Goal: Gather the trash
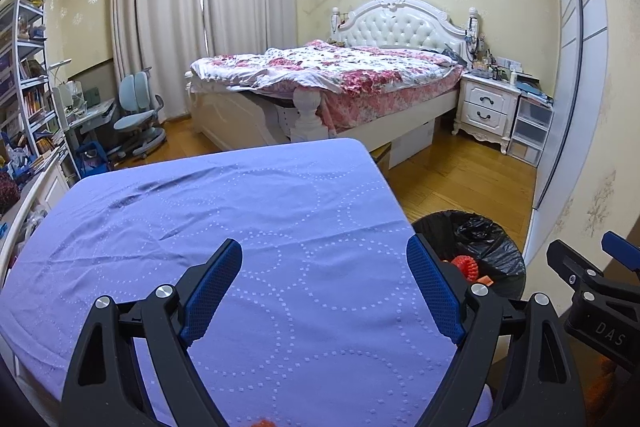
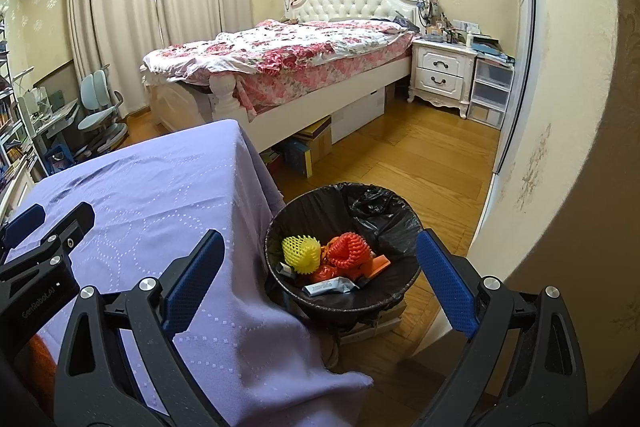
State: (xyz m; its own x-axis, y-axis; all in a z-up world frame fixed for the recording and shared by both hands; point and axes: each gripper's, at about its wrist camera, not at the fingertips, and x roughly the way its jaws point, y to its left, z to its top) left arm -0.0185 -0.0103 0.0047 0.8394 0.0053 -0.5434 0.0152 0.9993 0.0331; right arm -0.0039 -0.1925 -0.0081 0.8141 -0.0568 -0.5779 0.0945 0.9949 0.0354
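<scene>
A round trash bin [image 2: 404,223] with a black liner stands on the floor right of the table. In it lie a yellow foam net [image 2: 301,254], an orange foam net [image 2: 349,246], a flat orange piece [image 2: 380,264] and a silvery wrapper [image 2: 329,285]. My right gripper [image 2: 320,239] hangs open above the bin and the table's corner, nothing between its blue pads. My left gripper [image 1: 323,247] is open over the bare purple tablecloth [image 1: 240,195], also holding nothing. An orange scrap [image 1: 262,421] shows at the bottom edge, too cut off to identify.
The purple cloth [image 2: 160,179] drapes over the table edge next to the bin. Beyond lie a wooden floor [image 2: 420,163], a floral bed [image 2: 288,59], a white nightstand [image 2: 440,75] and boxes under the bed. A wall corner [image 2: 560,147] stands close at right; shelves [image 1: 28,87] at left.
</scene>
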